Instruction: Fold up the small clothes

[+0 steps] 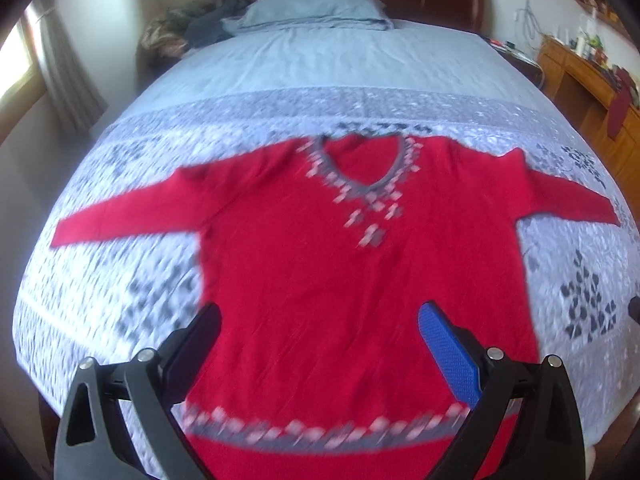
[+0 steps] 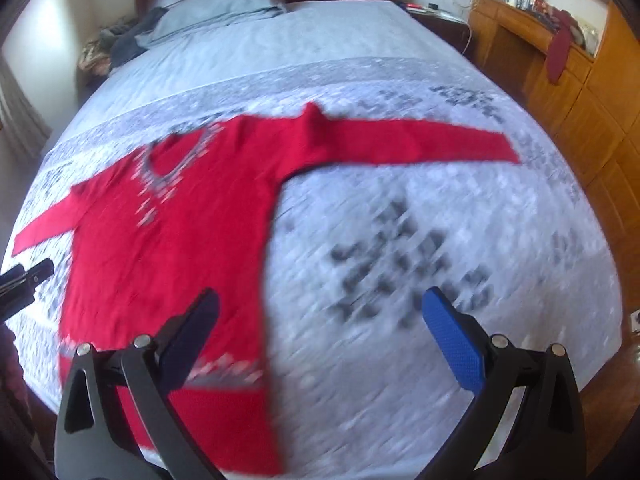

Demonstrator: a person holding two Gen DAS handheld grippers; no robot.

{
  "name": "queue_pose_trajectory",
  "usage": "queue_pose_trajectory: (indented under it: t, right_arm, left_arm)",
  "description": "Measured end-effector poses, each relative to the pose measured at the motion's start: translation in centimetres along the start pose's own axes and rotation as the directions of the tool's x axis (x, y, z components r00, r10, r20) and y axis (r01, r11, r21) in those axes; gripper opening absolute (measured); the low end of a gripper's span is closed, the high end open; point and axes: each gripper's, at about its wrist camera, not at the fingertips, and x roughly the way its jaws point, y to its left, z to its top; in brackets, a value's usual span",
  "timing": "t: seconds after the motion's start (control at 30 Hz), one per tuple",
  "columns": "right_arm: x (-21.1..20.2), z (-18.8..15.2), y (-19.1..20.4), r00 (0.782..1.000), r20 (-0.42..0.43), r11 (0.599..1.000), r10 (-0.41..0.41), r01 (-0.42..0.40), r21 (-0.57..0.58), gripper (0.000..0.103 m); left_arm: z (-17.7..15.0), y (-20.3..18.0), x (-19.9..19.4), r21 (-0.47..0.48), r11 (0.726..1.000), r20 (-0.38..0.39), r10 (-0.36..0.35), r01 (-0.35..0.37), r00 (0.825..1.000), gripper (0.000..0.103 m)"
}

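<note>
A red long-sleeved sweater [image 1: 340,248] with a grey and white patterned V-neck and hem band lies flat, front up, on the bed, both sleeves spread out sideways. My left gripper [image 1: 320,328] hovers open above the sweater's lower body, nothing between its fingers. The same sweater [image 2: 172,232] fills the left half of the right wrist view, its right sleeve [image 2: 420,140] stretched out. My right gripper [image 2: 320,316] is open over the quilt just right of the sweater's side edge. The left gripper's tip [image 2: 28,276] shows at that view's left edge. Both views are motion-blurred.
The bed [image 1: 360,72] carries a pale blue quilt with a grey patterned band, a pillow [image 1: 316,10] and a heap of dark clothes [image 1: 192,28] near the headboard. A wooden dresser [image 2: 560,72] with clutter stands along the right side. A curtain and window are at the left.
</note>
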Motion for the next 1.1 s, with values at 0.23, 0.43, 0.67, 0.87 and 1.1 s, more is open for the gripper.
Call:
queue_pose_trajectory:
  t: [0.23,0.43,0.67,0.87,1.1]
  right_arm:
    - [6.9,9.0,-12.6,0.997,-0.067,0.997,-0.025,0.030,0.074,0.101]
    - [14.4,13.7,-22.6,0.985,-0.168,0.987,-0.031,0.056,0.149,0.100]
    - [19.6,15.6,-29.0,0.974,-0.225,0.969,0.006,0.049,0.241,0.099]
    - [22.1,15.1,-31.5,0.962,-0.266,0.953,0.068,0.016,0.303,0.080]
    - [21.8,15.1,-31.0,0.969,-0.245,0.968,0.032,0.030,0.247,0.026]
  left_arm:
    - [8.5,-9.8,5.6,0.040,0.995,0.005,-0.089,0.089,0.996,0.099]
    - [13.8,-18.8,11.1,0.050,0.991,-0.033,-0.121,0.123,0.992,0.099]
    - [15.6,-25.4,15.2,0.040,0.987,-0.094,-0.153,0.157,0.984,0.099]
    - [15.6,-27.3,16.1,0.067,0.987,-0.101,-0.142,0.149,0.985,0.099]
    - [15.5,-25.3,16.1,0.075,0.992,-0.081,-0.092,0.098,0.992,0.099]
